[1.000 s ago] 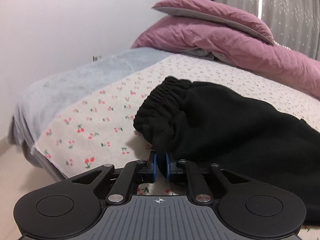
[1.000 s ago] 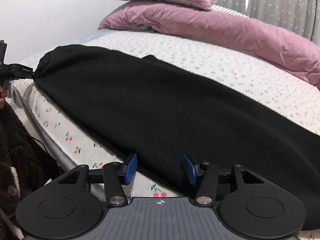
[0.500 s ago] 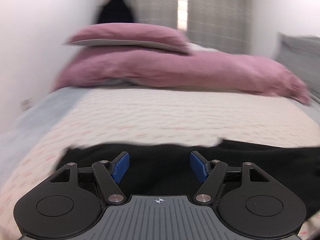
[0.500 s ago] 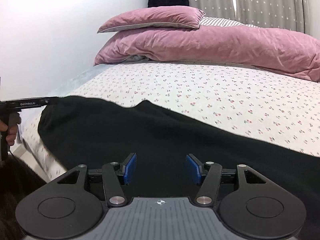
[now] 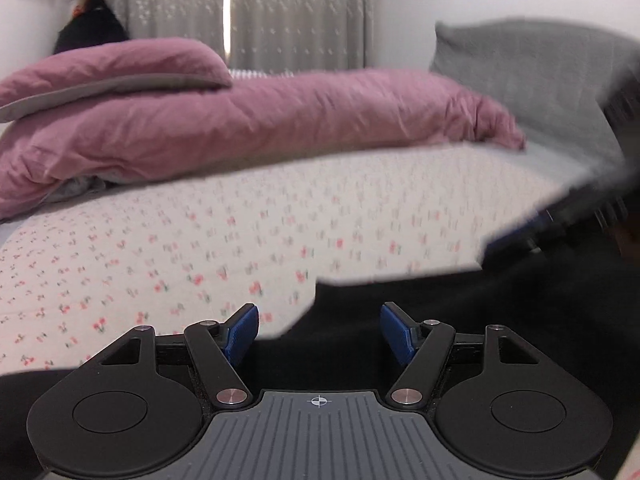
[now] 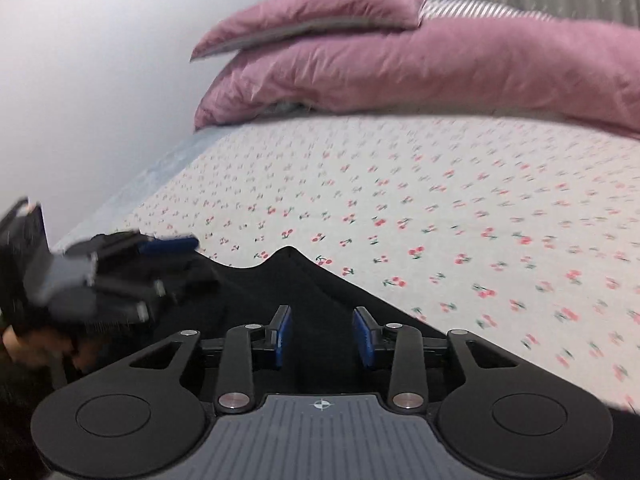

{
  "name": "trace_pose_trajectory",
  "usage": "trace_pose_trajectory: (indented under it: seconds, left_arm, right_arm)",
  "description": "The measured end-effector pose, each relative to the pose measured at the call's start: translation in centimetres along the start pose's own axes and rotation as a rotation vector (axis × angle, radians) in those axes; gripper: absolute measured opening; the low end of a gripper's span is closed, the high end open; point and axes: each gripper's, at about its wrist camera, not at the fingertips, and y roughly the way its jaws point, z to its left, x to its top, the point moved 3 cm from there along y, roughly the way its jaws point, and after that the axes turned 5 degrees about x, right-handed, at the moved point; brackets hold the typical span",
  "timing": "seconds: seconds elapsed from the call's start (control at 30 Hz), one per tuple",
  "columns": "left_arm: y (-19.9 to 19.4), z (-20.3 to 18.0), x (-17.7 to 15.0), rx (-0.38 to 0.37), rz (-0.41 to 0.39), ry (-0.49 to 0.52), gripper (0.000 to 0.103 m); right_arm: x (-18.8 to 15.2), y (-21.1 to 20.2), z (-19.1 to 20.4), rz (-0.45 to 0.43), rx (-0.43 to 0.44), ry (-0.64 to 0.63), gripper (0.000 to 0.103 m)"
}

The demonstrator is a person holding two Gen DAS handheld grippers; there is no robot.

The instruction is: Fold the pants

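The black pants (image 5: pixel 460 312) lie flat on the cherry-print sheet (image 5: pixel 240 232) along the near edge of the bed. My left gripper (image 5: pixel 319 330) is open and empty, just above the pants' edge. My right gripper (image 6: pixel 322 334) is open and empty above a peak in the pants (image 6: pixel 292 280). The left gripper also shows blurred at the left of the right wrist view (image 6: pixel 120 272). The right gripper shows blurred at the right of the left wrist view (image 5: pixel 560 220).
A pink duvet (image 5: pixel 280 120) and pink pillow (image 5: pixel 120 68) are piled at the back of the bed. A grey pillow (image 5: pixel 540 72) stands at the back right. A white wall (image 6: pixel 100 60) runs along the left side.
My left gripper let go of the pants' waistband and opened, then swung right toward the pants' middle. My right gripper moved left along the pants, and its jaws narrowed slightly. The pants now lie flat.
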Motion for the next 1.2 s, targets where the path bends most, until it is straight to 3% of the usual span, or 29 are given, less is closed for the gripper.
trace_pose_trajectory:
  seconds: [0.1, 0.3, 0.43, 0.5, 0.57, 0.63, 0.7, 0.8, 0.87, 0.93, 1.03, 1.2]
  left_arm:
    - [0.2, -0.2, -1.4, 0.015, -0.021, 0.016, 0.069]
    - [-1.3, 1.9, -2.7, -0.022, -0.057, -0.12, 0.08]
    - [-0.6, 3.8, -4.4, -0.068, 0.016, -0.258, 0.082]
    - [-0.8, 4.2, -4.3, -0.084, 0.001, -0.28, 0.082]
    - [-1.0, 4.4, -4.4, -0.081, -0.007, -0.294, 0.082]
    - [-1.3, 4.5, -4.3, -0.074, -0.027, -0.303, 0.088]
    - [-1.8, 4.4, -4.3, -0.073, -0.05, -0.302, 0.093]
    - [-1.7, 4.2, -4.2, -0.058, -0.04, -0.292, 0.096]
    - [-1.4, 4.1, -4.1, -0.05, -0.018, -0.289, 0.096]
    - [-1.3, 4.1, -4.1, -0.046, -0.008, -0.279, 0.096]
    - [-1.7, 4.1, -3.7, -0.042, -0.012, -0.233, 0.096]
    - [-2.2, 4.0, -2.5, 0.0, -0.027, -0.126, 0.096]
  right_arm:
    - [1.5, 3.4, -0.4, 0.069, 0.049, -0.03, 0.036]
    - [1.8, 9.1, 0.3, 0.186, 0.116, -0.099, 0.031]
    - [2.0, 10.0, 0.8, 0.156, 0.17, -0.115, 0.029]
    - [2.1, 10.5, 1.3, 0.151, 0.185, -0.128, 0.01]
    - [2.3, 10.7, 1.8, 0.144, 0.18, -0.135, 0.007]
    - [3.2, 10.0, 2.3, 0.069, 0.155, -0.176, 0.006]
    - [4.6, 9.5, 2.0, -0.002, 0.167, -0.138, 0.006]
    - [5.2, 10.9, 1.2, 0.032, 0.151, -0.101, 0.006]
    - [4.7, 12.7, 0.7, 0.086, 0.108, -0.102, 0.009]
    - [4.7, 13.4, -0.1, 0.087, 0.108, -0.045, 0.016]
    - [5.3, 11.4, -1.0, -0.005, 0.091, 0.035, 0.034]
    - [5.2, 5.8, -1.5, -0.074, 0.017, 0.012, 0.037]
